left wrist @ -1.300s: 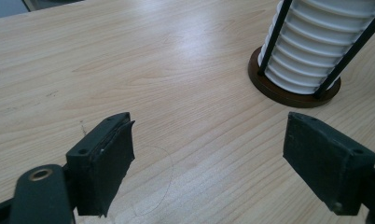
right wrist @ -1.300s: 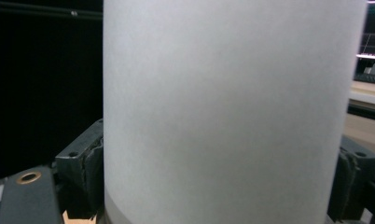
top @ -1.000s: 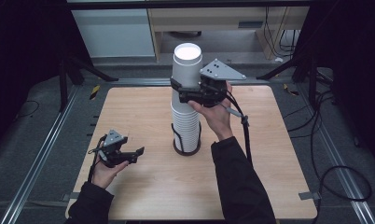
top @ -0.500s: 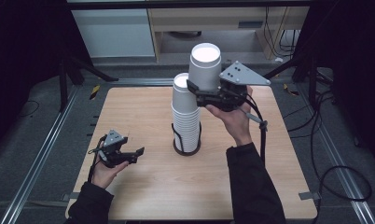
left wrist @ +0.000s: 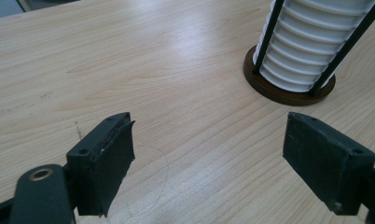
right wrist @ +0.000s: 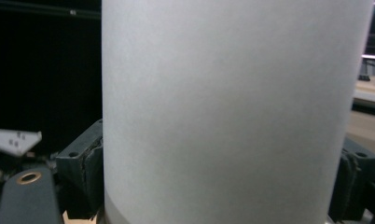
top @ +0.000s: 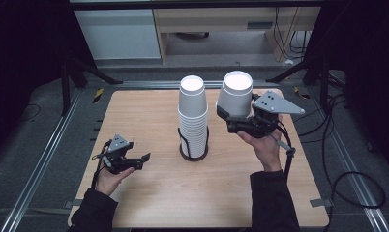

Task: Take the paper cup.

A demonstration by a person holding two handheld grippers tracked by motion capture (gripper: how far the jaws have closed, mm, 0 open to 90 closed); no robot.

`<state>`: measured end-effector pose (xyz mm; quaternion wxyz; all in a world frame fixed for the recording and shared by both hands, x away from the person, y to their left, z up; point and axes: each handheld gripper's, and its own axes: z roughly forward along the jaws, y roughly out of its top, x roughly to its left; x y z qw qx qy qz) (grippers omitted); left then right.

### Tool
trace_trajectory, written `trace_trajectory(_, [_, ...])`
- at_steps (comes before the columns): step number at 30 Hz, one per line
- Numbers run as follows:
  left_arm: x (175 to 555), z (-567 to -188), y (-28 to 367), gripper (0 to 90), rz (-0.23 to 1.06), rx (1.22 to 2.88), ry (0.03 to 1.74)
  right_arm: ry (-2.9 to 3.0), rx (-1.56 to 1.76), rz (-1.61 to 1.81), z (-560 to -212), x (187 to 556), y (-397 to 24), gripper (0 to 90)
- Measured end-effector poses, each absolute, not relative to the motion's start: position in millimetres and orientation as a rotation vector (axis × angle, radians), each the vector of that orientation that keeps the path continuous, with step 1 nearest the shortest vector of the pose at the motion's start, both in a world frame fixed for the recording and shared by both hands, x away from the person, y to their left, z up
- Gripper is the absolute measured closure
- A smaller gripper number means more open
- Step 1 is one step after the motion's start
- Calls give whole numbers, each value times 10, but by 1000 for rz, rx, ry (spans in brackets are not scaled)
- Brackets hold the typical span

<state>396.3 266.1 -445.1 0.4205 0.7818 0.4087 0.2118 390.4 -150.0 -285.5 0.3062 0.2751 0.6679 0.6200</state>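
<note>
A tall stack of white paper cups (top: 192, 118) stands narrow end up in a black wire holder (top: 193, 153) at the middle of the wooden table (top: 149, 116). My right gripper (top: 232, 121) is shut on a single white cup (top: 235, 94), held in the air just right of the stack and apart from it. In the right gripper view that cup (right wrist: 227, 93) sits between the two pads (right wrist: 85, 172). At the front left my left gripper (top: 140, 162) rests low, open, with only bare table between its jaws (left wrist: 209, 158). The stack's ribbed lower cups (left wrist: 311, 46) show ahead of it.
The holder's round brown base (left wrist: 288, 95) and thin black rods stand ahead and to the right of the left gripper. A cable (top: 285, 154) trails from the right gripper over the table's right side. Metal rails (top: 42, 159) run along both table edges.
The right gripper has lifted the top cup off the stack and carried it to the right and slightly down. The left gripper has stayed where it was.
</note>
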Motion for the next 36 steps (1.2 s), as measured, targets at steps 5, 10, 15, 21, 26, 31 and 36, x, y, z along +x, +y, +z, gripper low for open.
trace_trajectory(5, [3961, -4448, 2658, 158, 530, 1960, 1018, 1817, 735, 1631, -3016, 3869, -1586, 136])
trace_trajectory(10, [3958, -4446, 2649, 159, 519, 1964, 1006, 1879, 729, 1605, -3158, 3835, -1639, 136])
trace_trajectory(15, [3958, -4446, 2651, 159, 508, 1968, 995, 1946, 710, 1583, -3297, 3809, -1660, 135])
trace_trajectory(21, [3960, -4448, 2652, 160, 498, 1969, 988, 2037, 666, 1536, -3430, 3790, -1659, 133])
trace_trajectory(26, [3955, -4445, 2642, 160, 491, 1972, 981, 2087, 648, 1516, -3510, 3778, -1652, 133])
trace_trajectory(31, [3950, -4444, 2639, 159, 482, 1985, 963, 2175, 578, 1482, -3595, 3761, -1553, 133])
trace_trajectory(36, [3940, -4433, 2638, 158, 470, 1992, 944, 2252, 513, 1469, -3680, 3754, -1464, 132])
